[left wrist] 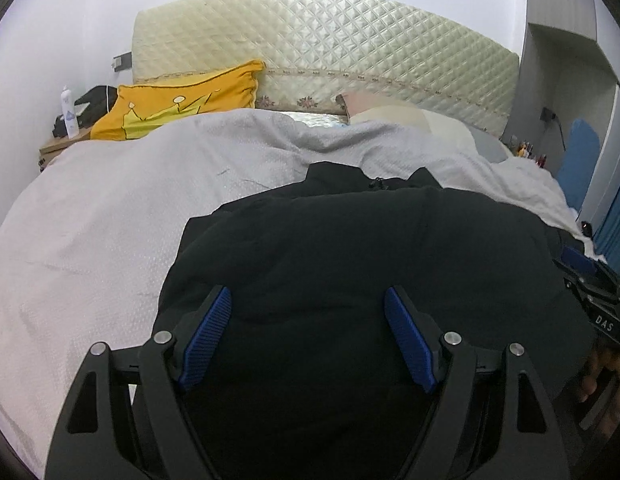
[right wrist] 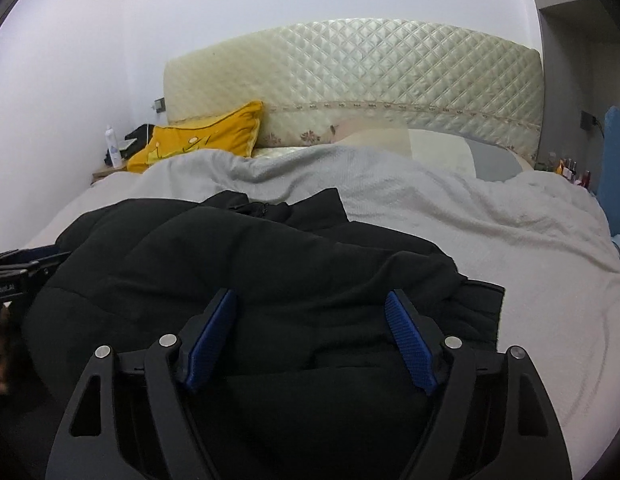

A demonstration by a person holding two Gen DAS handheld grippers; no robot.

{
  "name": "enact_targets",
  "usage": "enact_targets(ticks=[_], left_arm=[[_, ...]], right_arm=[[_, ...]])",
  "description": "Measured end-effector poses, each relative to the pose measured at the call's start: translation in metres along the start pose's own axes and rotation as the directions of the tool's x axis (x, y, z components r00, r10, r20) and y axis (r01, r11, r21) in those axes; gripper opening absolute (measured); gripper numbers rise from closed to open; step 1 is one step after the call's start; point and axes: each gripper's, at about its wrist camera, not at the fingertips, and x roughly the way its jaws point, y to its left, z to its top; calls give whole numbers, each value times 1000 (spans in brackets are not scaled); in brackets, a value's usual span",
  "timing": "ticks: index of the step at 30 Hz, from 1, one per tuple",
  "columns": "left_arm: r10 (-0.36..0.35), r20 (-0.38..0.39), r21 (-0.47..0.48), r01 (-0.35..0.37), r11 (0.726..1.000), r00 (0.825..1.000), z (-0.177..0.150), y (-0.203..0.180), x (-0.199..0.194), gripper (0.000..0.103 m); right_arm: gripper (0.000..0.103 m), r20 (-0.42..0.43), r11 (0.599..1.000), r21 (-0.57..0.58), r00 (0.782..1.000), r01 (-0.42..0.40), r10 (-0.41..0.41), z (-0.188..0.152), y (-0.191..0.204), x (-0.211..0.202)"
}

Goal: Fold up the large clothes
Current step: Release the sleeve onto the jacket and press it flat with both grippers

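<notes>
A large black padded jacket (left wrist: 350, 248) lies bunched on the grey bedspread (left wrist: 89, 232), its collar and zip towards the headboard. It also shows in the right wrist view (right wrist: 249, 264). My left gripper (left wrist: 307, 300) is open, its blue pads (left wrist: 207, 336) spread over the jacket's near part, holding nothing. My right gripper (right wrist: 312, 302) is open too, its blue pads (right wrist: 410, 344) spread over the jacket's near right part, holding nothing. The right gripper shows at the right edge of the left wrist view (left wrist: 590, 280). The left gripper shows at the left edge of the right wrist view (right wrist: 17, 268).
A yellow pillow (left wrist: 177, 100) and pale pillows (left wrist: 410, 118) lie by the quilted cream headboard (left wrist: 330, 48). A nightstand with a white bottle (left wrist: 69, 112) stands at the far left. A blue panel (left wrist: 578, 160) and small bottles stand at the right.
</notes>
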Motion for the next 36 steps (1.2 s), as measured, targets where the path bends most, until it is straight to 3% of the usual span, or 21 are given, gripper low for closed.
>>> enact_targets(ticks=[15, 20, 27, 36], left_arm=[[4, -26, -4, -4, 1000, 1000, -9, 2, 26, 80], [19, -38, -26, -20, 999, 999, -4, 1, 20, 81], [12, -36, -37, -14, 999, 999, 15, -9, -24, 81], [-52, 74, -34, 54, 998, 996, 52, -33, -142, 81]], right_arm=[[80, -39, 1000, -27, 999, 5, -6, -21, 0, 46], [80, -48, 1000, -11, 999, -7, 6, -21, -3, 42], [80, -21, 1000, 3, 1000, -1, 1, 3, 2, -20], [82, 133, 999, -34, 991, -6, 10, 75, 35, -156]])
